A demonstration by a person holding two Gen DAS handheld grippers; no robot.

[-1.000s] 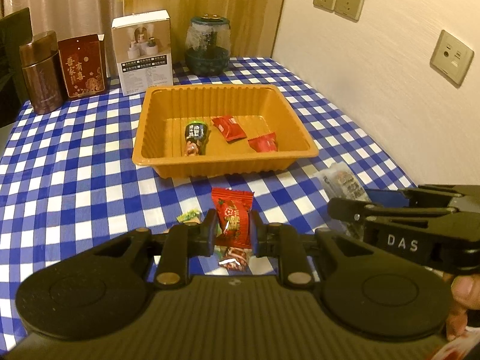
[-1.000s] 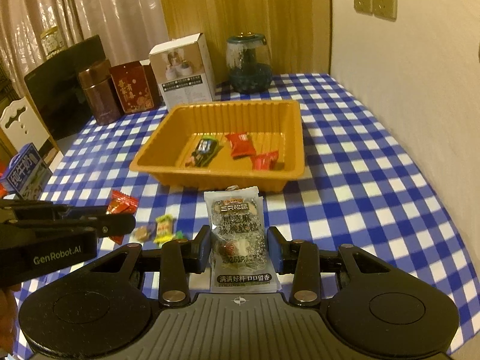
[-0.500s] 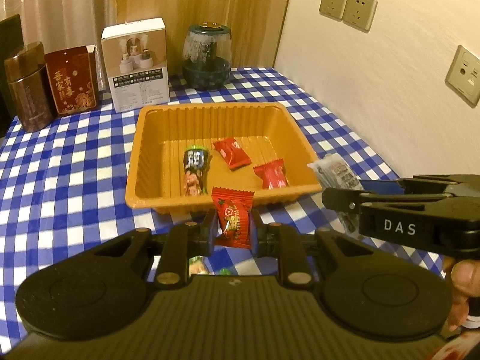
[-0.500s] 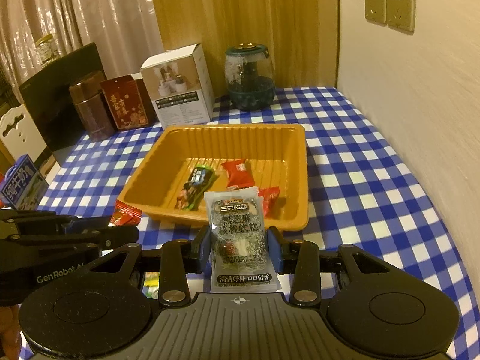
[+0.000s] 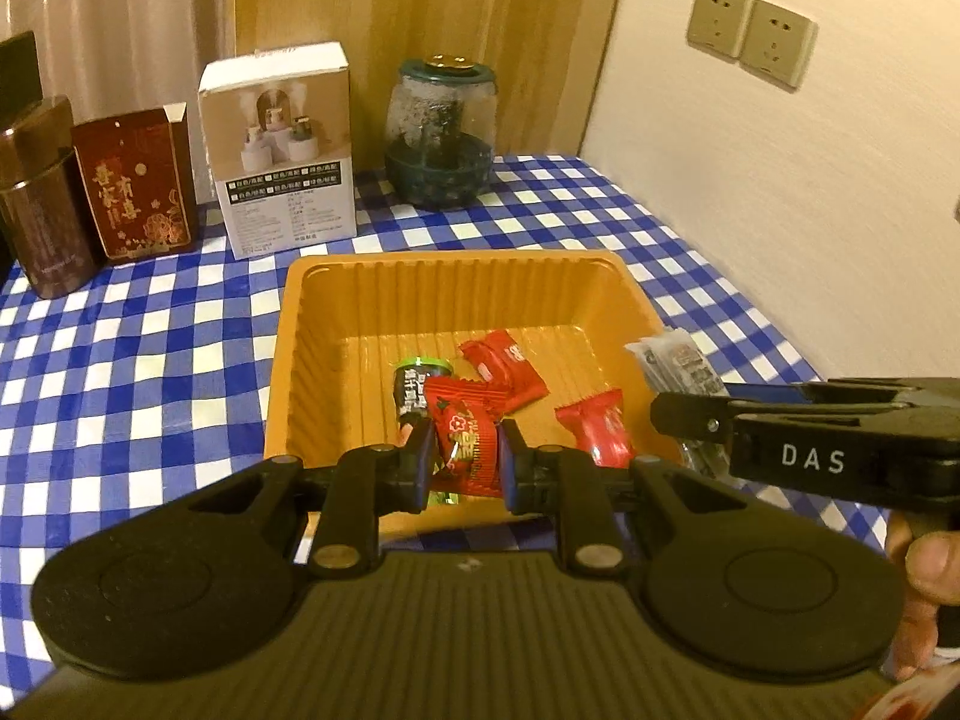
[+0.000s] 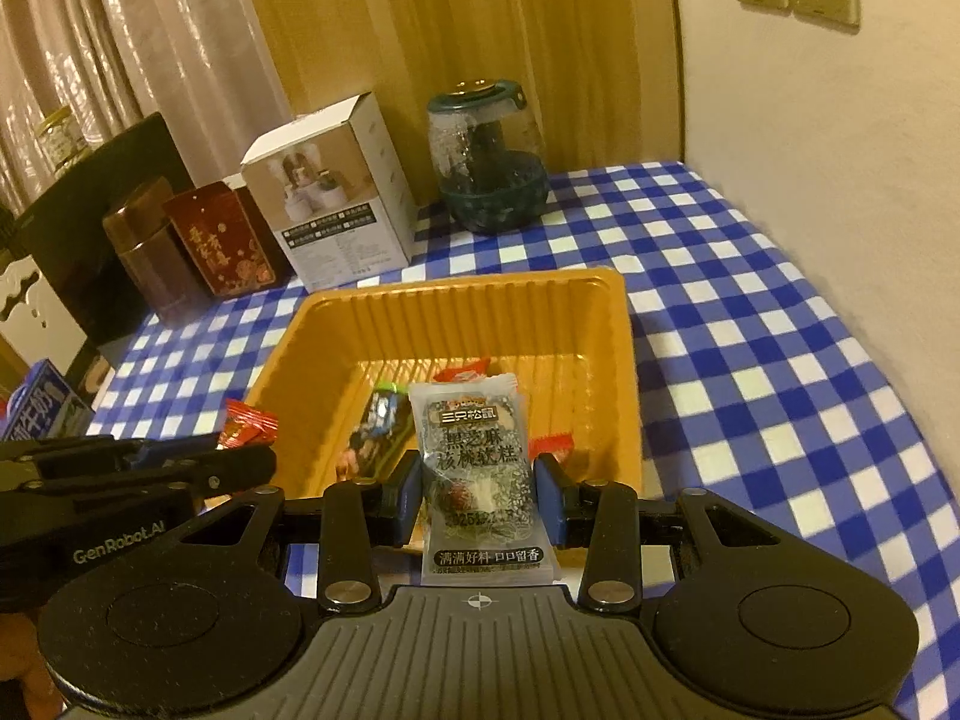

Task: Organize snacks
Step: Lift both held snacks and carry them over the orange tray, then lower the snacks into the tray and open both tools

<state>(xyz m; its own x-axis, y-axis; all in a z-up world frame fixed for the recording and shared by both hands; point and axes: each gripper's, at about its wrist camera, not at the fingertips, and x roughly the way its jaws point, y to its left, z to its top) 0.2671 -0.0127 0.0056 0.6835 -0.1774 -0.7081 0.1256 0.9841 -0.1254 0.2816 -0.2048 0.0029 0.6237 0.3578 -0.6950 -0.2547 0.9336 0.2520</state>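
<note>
Both claws have moved from above the bench to over the near rim of the orange tray (image 5: 282, 384) within the last second; release into it appears to be the next step.

Left claw (image 5: 465, 456): closed narrowly on a red candy (image 5: 468, 438), held upright above the tray's near edge.

Right claw (image 6: 477, 495): closed to the width of a grey sesame cake packet (image 6: 474, 462), also above the near rim.

Three wrapped snacks already lie inside the tray.
</note>
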